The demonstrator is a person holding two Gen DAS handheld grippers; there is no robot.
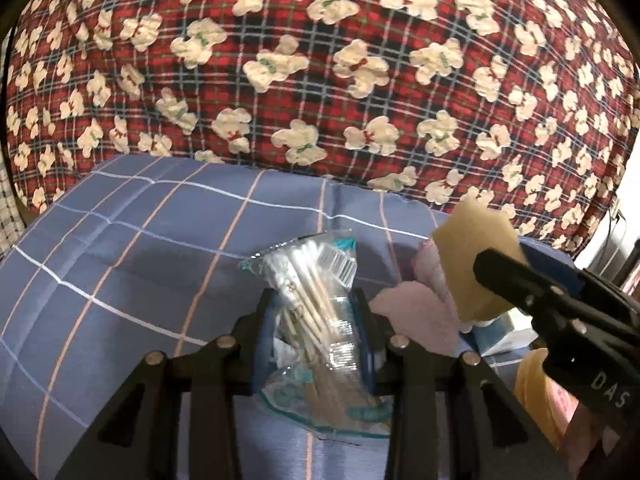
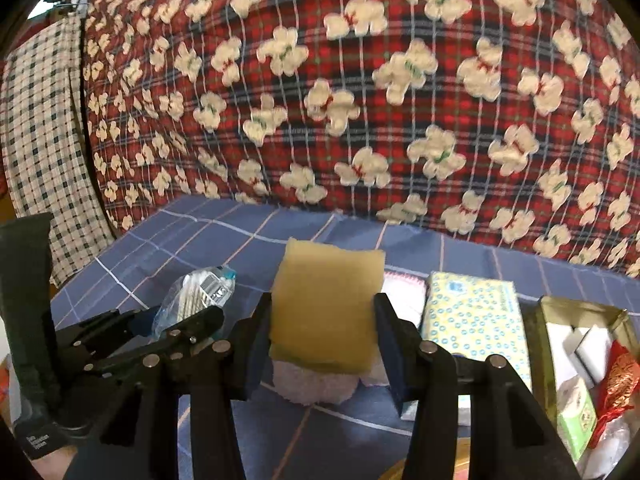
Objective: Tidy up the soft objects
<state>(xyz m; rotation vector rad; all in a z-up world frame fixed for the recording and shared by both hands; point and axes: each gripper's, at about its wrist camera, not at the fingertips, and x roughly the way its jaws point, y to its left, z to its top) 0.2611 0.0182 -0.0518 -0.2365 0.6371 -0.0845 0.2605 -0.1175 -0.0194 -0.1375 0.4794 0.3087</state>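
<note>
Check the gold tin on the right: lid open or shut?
Open. The gold tin shows its inside, with white packets and a red pouch visible in it.

A: Lower end of the cotton swab bag (image 1: 316,320) hidden behind the left tongs (image 1: 316,312), print on the wrapper too blurred to read.

B: Same for the tissue pack (image 2: 476,320): near corner covered by a black finger, lettering too small. Pink cloth (image 2: 316,388) mostly under the sponge (image 2: 326,308).

A: Gold tin (image 2: 544,344) cut off at the right edge, contents unclear.
</note>
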